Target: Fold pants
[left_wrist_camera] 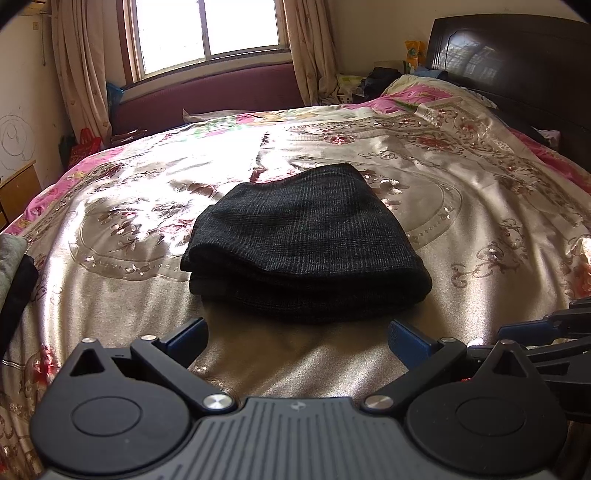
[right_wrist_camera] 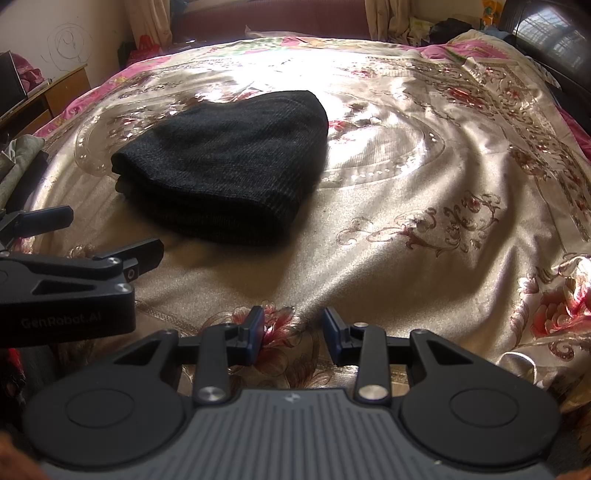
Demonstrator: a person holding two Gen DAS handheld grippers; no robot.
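The left claw (left_wrist_camera: 297,339) gapes wide and empty at lower centre, just short of the folded pants (left_wrist_camera: 306,243) lying mid-frame on the bed (left_wrist_camera: 480,229). The right claw (right_wrist_camera: 293,338) is partly open, holding nothing, its fingers above the bedspread.

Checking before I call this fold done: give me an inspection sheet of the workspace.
Surface: floral satin bedspread, rumpled, sunlit at the far side.
Job's things: dark pants folded into a compact stack, lying mid-bed.
Clutter: grey and black clothes at the bed's left edge.
Grippers: left gripper open, empty, short of the pants; right gripper open, empty, over bare bedspread.
Cables: nothing seen.
Surroundings: window, curtains, dark headboard, wooden desk.
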